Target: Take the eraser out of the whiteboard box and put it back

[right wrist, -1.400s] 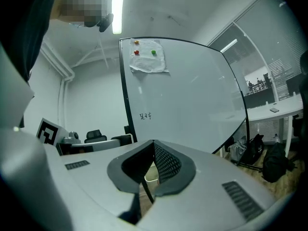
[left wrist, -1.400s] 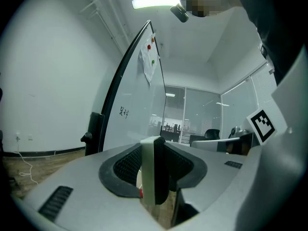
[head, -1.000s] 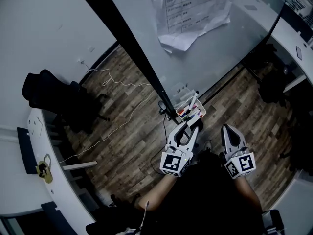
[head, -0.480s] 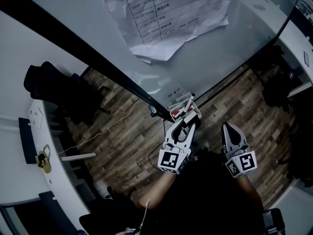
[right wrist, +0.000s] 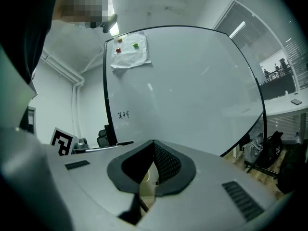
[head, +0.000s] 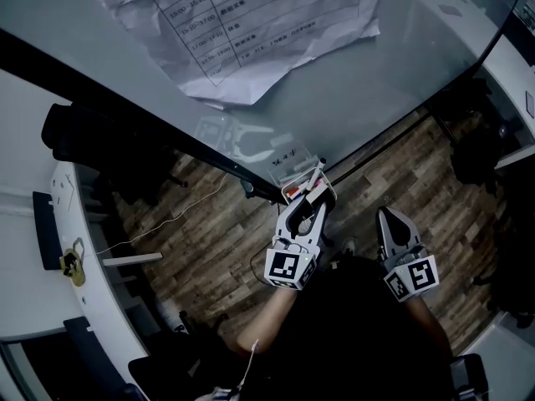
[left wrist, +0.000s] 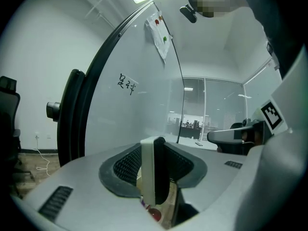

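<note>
The one sheet (head: 242,32) on the whiteboard (head: 401,65) bears a printed timetable, too small to read; a short scribble (left wrist: 126,83) is illegible; one whiteboard box (head: 292,178), contents half hidden; left gripper (head: 314,202) pinches the eraser (left wrist: 154,170) at that box; right gripper (head: 387,215) is pressed together, empty.

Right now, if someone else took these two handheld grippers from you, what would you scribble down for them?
Left gripper: shut on the eraser, held at the mouth of the whiteboard box; I cannot tell if it is clear of the box.
Right gripper: shut, empty, off to the side.
Done: eraser gripped.
Left: make sure it has come fully out, set it back in the box, release.
</note>
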`<act>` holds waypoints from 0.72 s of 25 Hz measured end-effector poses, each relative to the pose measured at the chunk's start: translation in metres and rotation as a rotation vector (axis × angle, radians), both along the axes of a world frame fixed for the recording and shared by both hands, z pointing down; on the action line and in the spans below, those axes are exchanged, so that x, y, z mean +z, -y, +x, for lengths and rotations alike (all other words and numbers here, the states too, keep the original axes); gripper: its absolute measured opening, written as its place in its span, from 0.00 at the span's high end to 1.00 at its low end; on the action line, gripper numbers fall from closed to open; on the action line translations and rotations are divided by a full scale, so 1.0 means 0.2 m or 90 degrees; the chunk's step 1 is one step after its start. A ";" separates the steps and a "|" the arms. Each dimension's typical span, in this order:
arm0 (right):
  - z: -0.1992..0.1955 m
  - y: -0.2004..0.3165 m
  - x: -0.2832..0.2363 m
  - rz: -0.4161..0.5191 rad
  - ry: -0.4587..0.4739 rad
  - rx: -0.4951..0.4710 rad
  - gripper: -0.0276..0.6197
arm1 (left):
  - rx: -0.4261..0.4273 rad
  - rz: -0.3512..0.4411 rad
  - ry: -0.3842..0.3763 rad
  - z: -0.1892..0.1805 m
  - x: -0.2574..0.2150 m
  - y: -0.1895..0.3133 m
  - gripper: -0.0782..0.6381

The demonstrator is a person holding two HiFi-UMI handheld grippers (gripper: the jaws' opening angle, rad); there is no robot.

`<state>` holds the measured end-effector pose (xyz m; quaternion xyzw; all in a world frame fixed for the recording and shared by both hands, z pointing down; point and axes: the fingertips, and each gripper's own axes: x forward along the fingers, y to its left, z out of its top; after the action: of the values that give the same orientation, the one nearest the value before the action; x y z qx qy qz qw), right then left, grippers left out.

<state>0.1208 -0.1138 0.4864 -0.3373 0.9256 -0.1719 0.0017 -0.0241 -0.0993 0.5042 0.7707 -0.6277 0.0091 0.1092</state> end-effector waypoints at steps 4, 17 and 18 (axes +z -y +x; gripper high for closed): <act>0.01 0.02 0.02 -0.001 0.004 -0.007 0.93 | -0.008 -0.006 0.004 0.00 0.03 0.01 0.68; 0.03 0.08 0.05 -0.008 0.004 -0.020 0.93 | -0.028 -0.021 0.000 -0.02 0.10 0.08 0.68; 0.03 0.09 0.05 -0.010 0.004 -0.018 0.93 | -0.026 -0.022 0.005 -0.02 0.10 0.09 0.68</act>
<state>0.1273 -0.1313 0.4965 -0.3234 0.9290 -0.1799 -0.0008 -0.0287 -0.1170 0.5249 0.7556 -0.6436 0.0203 0.1201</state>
